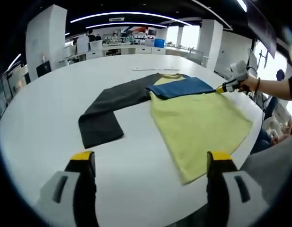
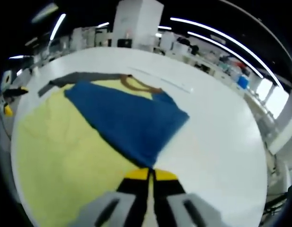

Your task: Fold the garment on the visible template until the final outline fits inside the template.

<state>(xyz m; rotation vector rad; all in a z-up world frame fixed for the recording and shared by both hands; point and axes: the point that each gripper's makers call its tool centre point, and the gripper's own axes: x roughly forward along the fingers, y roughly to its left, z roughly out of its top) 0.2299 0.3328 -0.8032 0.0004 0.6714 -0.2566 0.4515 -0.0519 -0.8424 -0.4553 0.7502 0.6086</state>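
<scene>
Garment (image 1: 198, 125) lies spread flat on the white round bench (image 1: 51, 109), toward its right side in the left gripper view: a pale yellow shirt with one blue sleeve (image 1: 183, 86) folded across its upper part, near the collar (image 1: 170, 75). In the right gripper view the same blue sleeve (image 2: 129, 120) lies over the yellow body (image 2: 56, 156), tapering to a point at the near edge, with the brownish collar (image 2: 136, 85) beyond it. A dark grey L-shaped piece, which may be the template (image 1: 110, 106), lies flat on the bench beside the shirt on its left, its upper end touching or running under the shirt near the collar; I cannot tell which.

The right hand-held gripper (image 2: 149, 176) has its yellow-tipped jaws pressed together on the tip of the blue sleeve. From the left gripper view it (image 1: 225, 88) shows at the shirt's far right corner, held by a person's hand (image 1: 250, 83).

The left hand-held gripper (image 1: 150, 158) has its jaws spread wide with nothing between them, near the shirt's lower hem.

Office desks and ceiling light strips lie beyond the bench.
</scene>
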